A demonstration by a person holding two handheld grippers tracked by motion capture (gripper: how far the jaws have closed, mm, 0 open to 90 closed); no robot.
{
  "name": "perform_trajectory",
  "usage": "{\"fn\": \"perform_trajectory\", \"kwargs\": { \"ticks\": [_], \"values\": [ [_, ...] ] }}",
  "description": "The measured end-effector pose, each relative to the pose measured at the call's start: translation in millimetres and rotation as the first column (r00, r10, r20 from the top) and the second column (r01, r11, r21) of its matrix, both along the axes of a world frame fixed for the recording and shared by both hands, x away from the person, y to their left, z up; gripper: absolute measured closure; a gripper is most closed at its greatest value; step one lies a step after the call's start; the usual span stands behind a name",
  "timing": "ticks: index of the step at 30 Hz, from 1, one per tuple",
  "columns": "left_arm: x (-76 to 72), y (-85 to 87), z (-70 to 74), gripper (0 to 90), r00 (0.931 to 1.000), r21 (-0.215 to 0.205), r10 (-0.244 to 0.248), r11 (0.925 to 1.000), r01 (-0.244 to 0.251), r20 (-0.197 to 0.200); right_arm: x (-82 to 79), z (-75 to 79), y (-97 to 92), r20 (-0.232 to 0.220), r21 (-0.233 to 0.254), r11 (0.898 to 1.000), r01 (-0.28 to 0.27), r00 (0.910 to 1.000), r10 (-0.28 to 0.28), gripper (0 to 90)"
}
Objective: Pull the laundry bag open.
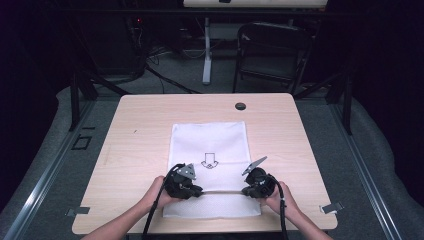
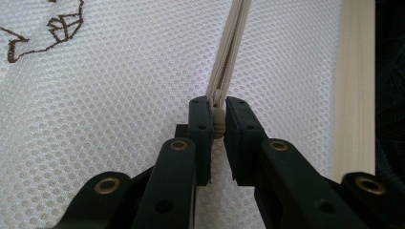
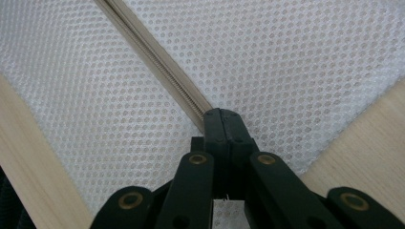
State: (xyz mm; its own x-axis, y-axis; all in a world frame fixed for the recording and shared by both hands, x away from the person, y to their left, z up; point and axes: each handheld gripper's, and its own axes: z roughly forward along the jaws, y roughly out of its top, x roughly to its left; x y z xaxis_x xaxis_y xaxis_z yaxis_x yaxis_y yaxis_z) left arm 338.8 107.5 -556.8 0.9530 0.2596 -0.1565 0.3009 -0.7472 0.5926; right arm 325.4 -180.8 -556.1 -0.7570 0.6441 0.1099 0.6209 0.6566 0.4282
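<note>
Wooden table (image 1: 150, 120), white mesh bag (image 1: 210, 142) flat on its near half.
My left gripper (image 2: 217, 125) pinches the zipper pull (image 2: 218, 125); my right gripper (image 3: 222, 125) is pressed tight on the zipper's (image 3: 157, 67) other end. I can't see what's inside the bag.

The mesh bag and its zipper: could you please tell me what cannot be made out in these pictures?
- Zipper pull, left gripper view: the left tool has its pads shut on it, hiding its shape.
- Zipper end, right gripper view: covered by the shut right tool.
- Mesh bag print, high view: too small to read; left gripper view cuts it off at the top edge.
</note>
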Motion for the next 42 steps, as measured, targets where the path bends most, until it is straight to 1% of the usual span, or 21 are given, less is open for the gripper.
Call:
{"fn": "perform_trajectory", "kwargs": {
  "ticks": [1, 2, 6, 9, 12, 15, 16, 18, 22, 23, 25, 27, 29, 31, 32, 34, 35, 38, 39, 40, 42],
  "values": [
    [-0.6, 0.2, 1.1, 81.4, 0.9999, 0.019, 0.0, 0.9998, 0.0, 0.015, -0.1, 0.1, 0.0, 0.0, -0.001, 1.0, 0.0, 1.0, 0.0, 90.0],
    [-0.4, 0.7, 0.2, 81.4, 1.0, 0.004, 0.0, 1.0, 0.0, 0.004, 0.1, 0.4, -0.1, -0.001, -0.005, 1.0, -0.004, 1.0, 0.004, 90.0],
    [-0.3, 2.7, 1.0, 81.4, 1.0, -0.003, 0.002, 1.0, -0.002, 0.002, 0.0, 0.2, -0.1, 0.0, -0.003, 1.0, -0.001, 1.0, 0.001, 90.0],
    [-0.4, 4.9, 2.0, 81.4, 1.0, 0.013, 0.004, 0.9999, -0.004, 0.006, 0.0, 0.1, -0.2, 0.001, -0.004, 1.0, 0.001, 1.0, -0.001, 90.0],
    [0.0, 6.9, 1.5, 81.4, 1.0, 0.0, 0.007, 1.0, -0.007, -0.001, -0.7, -0.4, 0.0, 0.005, 0.003, 1.0, 0.01, 0.9999, -0.01, 90.0],
    [-0.3, 7.4, 2.2, 81.4, 1.0, 0.008, 0.004, 1.0, -0.004, 0.001, -0.5, -0.5, -0.2, 0.003, 0.005, 1.0, 0.009, 1.0, -0.009, 90.0],
    [-0.5, 8.2, 2.8, 81.4, 0.9999, 0.026, 0.01, 0.9996, -0.01, 0.01, -0.5, -0.4, -0.2, 0.003, 0.003, 1.0, 0.008, 1.0, -0.008, 90.0],
    [0.3, 12.2, 1.3, 81.4, 0.9999, 0.005, 0.014, 0.9999, -0.014, -0.004, -0.2, 0.1, -0.6, -0.002, 0.002, 1.0, 0.002, 1.0, -0.002, 90.0],
    [-1.1, 14.5, 2.4, 81.4, 0.9999, 0.004, 0.013, 0.9999, -0.013, -0.002, 0.1, 0.2, -0.9, -0.005, 0.002, 1.0, 0.001, 1.0, -0.001, 90.0],
    [-1.0, 14.6, 3.2, 81.4, 0.9999, 0.013, 0.01, 0.9999, -0.01, 0.0, 0.4, 0.5, -1.0, -0.008, -0.003, 1.0, -0.004, 1.0, 0.004, 90.0],
    [-0.6, 14.9, 2.8, 81.4, 0.9999, 0.013, 0.011, 0.9999, -0.011, -0.005, -0.1, 0.2, -0.6, -0.004, 0.001, 1.0, 0.003, 1.0, -0.003, 90.0],
    [-1.0, 15.1, 2.2, 81.4, 1.0, 0.015, 0.008, 0.9999, -0.008, 0.0, -0.2, 0.2, -0.7, -0.004, 0.001, 1.0, 0.004, 1.0, -0.004, 90.0],
    [-0.8, 19.1, 2.2, 81.4, 0.9998, 0.012, 0.016, 0.9998, -0.016, -0.007, -0.1, 0.2, -1.0, -0.003, -0.001, 1.0, 0.003, 1.0, -0.003, 90.0],
    [-1.2, 23.3, 3.2, 81.4, 0.9995, 0.023, 0.031, 0.9992, -0.031, -0.005, -0.1, 0.1, -1.1, -0.004, 0.003, 1.0, 0.004, 1.0, -0.004, 90.0],
    [-1.5, 24.3, 2.4, 81.4, 0.9995, 0.008, 0.031, 0.9995, -0.031, -0.01, 0.3, 0.5, -1.3, -0.007, -0.001, 1.0, -0.001, 1.0, 0.001, 90.0],
    [-1.8, 24.8, 2.8, 81.4, 0.9996, 0.004, 0.025, 0.9997, -0.025, -0.012, 0.4, 0.4, -1.3, -0.009, 0.0, 1.0, -0.002, 1.0, 0.002, 90.0],
    [-1.9, 24.4, 3.0, 81.4, 0.9997, 0.016, 0.023, 0.9996, -0.023, -0.004, 0.4, 0.5, -1.2, -0.011, 0.002, 1.0, -0.002, 0.9999, 0.002, 90.0],
    [-1.2, 26.0, 3.1, 81.4, 0.9997, 0.005, 0.024, 0.9997, -0.024, -0.01, -0.1, 0.2, -0.9, -0.007, 0.005, 1.0, 0.004, 1.0, -0.004, 90.0],
    [-1.2, 26.7, 3.7, 81.4, 0.9997, 0.022, 0.024, 0.9995, -0.024, -0.003, -0.1, 0.2, -0.9, -0.007, 0.005, 1.0, 0.004, 1.0, -0.004, 90.0],
    [-1.3, 27.8, 3.2, 81.4, 0.9996, 0.011, 0.027, 0.9996, -0.027, -0.012, -0.1, 0.2, -0.9, -0.007, 0.005, 1.0, 0.004, 1.0, -0.004, 90.0],
    [-1.5, 30.3, 4.1, 81.4, 0.9995, 0.005, 0.03, 0.9995, -0.03, -0.011, -0.1, 0.2, -0.9, -0.006, 0.004, 1.0, 0.004, 1.0, -0.004, 90.0]
  ]
}}
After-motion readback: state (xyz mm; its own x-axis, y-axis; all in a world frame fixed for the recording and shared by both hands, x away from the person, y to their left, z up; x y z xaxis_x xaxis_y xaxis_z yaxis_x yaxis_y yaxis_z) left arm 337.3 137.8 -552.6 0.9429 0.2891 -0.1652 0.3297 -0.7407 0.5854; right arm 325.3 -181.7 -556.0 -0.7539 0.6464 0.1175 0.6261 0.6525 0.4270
